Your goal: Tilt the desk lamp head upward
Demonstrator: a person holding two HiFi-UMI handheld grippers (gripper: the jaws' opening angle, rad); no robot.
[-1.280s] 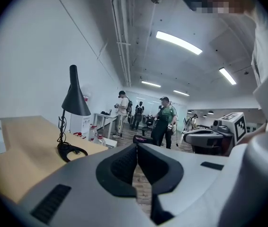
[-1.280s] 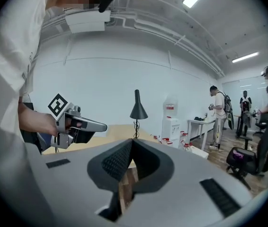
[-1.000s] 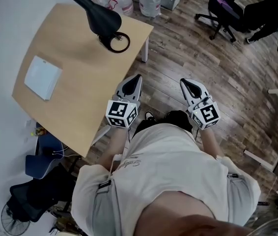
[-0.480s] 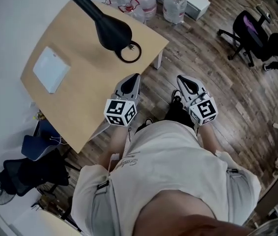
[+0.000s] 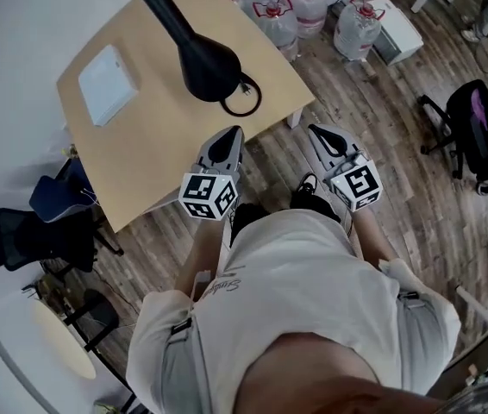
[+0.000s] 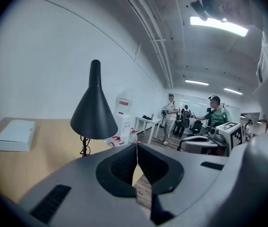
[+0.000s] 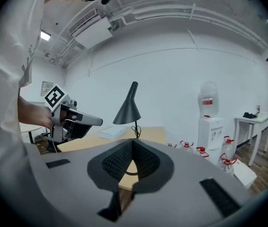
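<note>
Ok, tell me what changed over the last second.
The person has moved up to the desk: the left gripper and right gripper now sit nearer its edge. Nothing was taken hold of. Unchanged: both shut and empty, desk lamp head pointing down, white box beside it.

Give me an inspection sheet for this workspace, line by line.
Surface: light wooden table, against a white wall.
Job's things: black cone-headed desk lamp, head facing down, untouched.
Clutter: flat white box beside the lamp.
Grippers: left gripper and right gripper both shut, empty, held near the table's edge, away from the lamp.
Cables: thin black cord at the lamp's stem.
Surroundings: large water bottles on the wood floor; black office chair.
</note>
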